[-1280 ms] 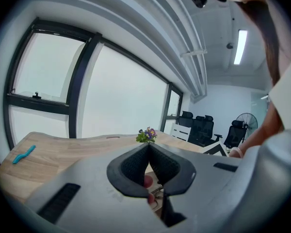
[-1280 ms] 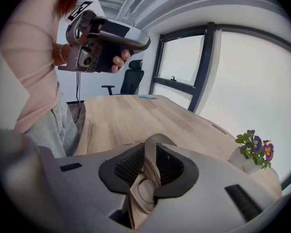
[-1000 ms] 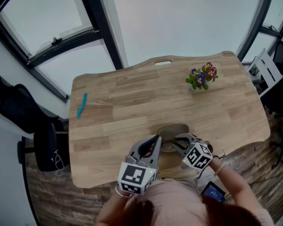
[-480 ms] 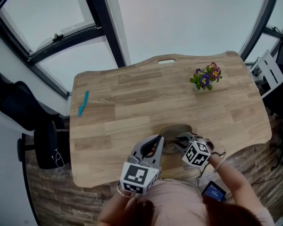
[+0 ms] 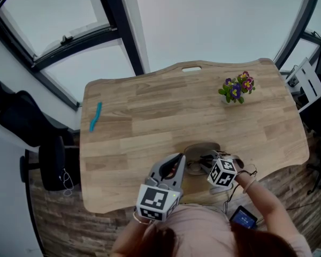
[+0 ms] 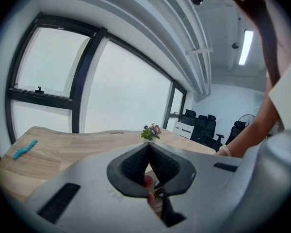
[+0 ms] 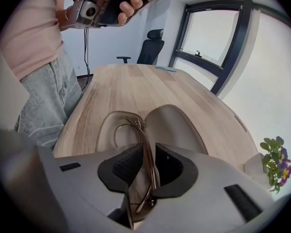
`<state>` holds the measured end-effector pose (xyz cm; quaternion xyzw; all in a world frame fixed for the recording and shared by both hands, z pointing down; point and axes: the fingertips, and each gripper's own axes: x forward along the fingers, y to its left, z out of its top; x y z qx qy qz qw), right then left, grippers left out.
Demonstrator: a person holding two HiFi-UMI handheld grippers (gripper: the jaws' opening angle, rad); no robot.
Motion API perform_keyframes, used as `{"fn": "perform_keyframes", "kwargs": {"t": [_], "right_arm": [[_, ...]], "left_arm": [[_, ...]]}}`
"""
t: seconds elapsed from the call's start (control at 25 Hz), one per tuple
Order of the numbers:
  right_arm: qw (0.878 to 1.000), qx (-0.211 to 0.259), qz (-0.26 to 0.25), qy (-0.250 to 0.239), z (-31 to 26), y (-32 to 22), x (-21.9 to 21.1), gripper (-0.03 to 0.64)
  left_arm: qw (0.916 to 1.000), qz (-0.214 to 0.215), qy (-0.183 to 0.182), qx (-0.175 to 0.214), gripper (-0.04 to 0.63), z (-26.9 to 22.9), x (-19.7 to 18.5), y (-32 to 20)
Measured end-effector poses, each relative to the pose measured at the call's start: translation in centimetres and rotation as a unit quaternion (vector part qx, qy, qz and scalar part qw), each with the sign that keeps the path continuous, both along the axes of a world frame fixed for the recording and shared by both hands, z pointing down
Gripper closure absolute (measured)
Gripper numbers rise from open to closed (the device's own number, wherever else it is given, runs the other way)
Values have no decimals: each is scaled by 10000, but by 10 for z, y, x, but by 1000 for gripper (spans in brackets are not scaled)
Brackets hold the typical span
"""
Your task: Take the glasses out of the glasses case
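Change: the right gripper [image 7: 146, 152], whose jaws stood spread over the open case [image 7: 172, 125] a second ago, has drawn them in on the glasses [image 7: 136, 125]. Its marker cube has edged closer to the case, while the left gripper [image 5: 177, 162] has barely moved.
Right tool: its pads are clamped on the thin metal frame, which runs out from between them.
Left tool: its jaws are pressed together at the tips with nothing between them.
Glasses: their far end reaches over the case's shell, so they are not yet clear of it. The case lies open on the table [image 5: 150, 116], near the person's edge.
Meaning: the grasp looks made, and lifting the glasses away is probably what remains.
Right pose: low, reaching in from the person's right, pointed across at the case.
Left pose: just beside the case on its left, aimed away from the person, roughly level.
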<state>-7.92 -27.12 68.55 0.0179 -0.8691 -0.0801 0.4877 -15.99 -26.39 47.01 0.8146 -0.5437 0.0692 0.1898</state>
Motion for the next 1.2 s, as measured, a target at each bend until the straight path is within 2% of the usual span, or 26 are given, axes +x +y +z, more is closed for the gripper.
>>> {"fn": "perform_keyframes", "kwargs": {"t": [0.28,0.56,0.96,1.2], "right_arm": [[9993,-7,-149,348,11,0,0,566],[9990,4,-264,352,13,-1,-2,584],[9936,470,-884,519,10,3,-2,603],[9939,603,-836,381,1,3,-2,603]], "left_arm": [[10000,-62,19,-45,594,2,-5,-1],[9999,-115,11,-72,595,3,-6,-4],[9999,-121,63,-73,594,2,0,0],[9999,-148,78,-45,594,-1,3,1]]}}
